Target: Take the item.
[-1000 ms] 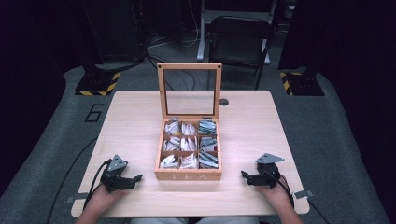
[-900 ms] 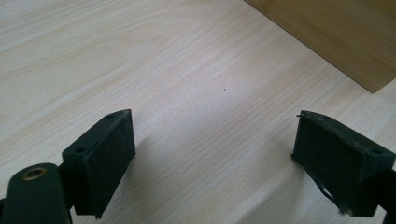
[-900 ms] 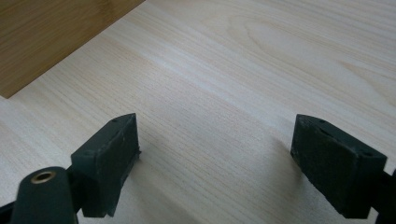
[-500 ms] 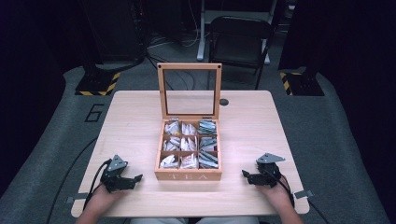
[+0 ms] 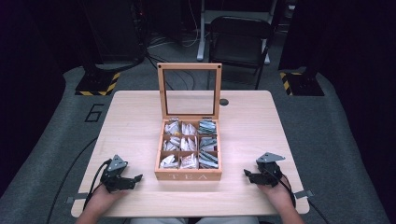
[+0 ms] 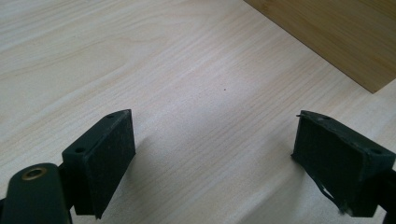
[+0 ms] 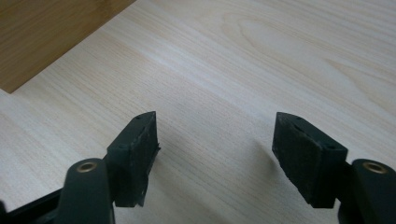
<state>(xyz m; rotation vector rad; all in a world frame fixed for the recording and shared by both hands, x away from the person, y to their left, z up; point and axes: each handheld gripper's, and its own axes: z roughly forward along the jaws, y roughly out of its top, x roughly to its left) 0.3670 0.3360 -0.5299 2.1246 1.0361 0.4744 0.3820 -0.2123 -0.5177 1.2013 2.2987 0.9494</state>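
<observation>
A wooden tea box (image 5: 189,148) stands mid-table, its glass lid (image 5: 189,91) raised upright, its compartments filled with tea bags (image 5: 184,143). My left gripper (image 5: 135,178) rests on the table near the front left, pointing toward the box, open with bare wood between its pads (image 6: 215,154). My right gripper (image 5: 247,173) rests at the front right, also aimed at the box; its jaws have just been closing a little but stand open, nothing between them (image 7: 215,149). A corner of the box (image 6: 336,37) shows in the left gripper view, and a box corner (image 7: 46,32) in the right gripper view.
The light wooden table (image 5: 130,121) has a small dark round hole (image 5: 224,101) behind the box. A black chair (image 5: 240,39) and stand bases with yellow-black tape (image 5: 95,84) sit on the grey floor beyond the far edge. Cables trail off the front edge.
</observation>
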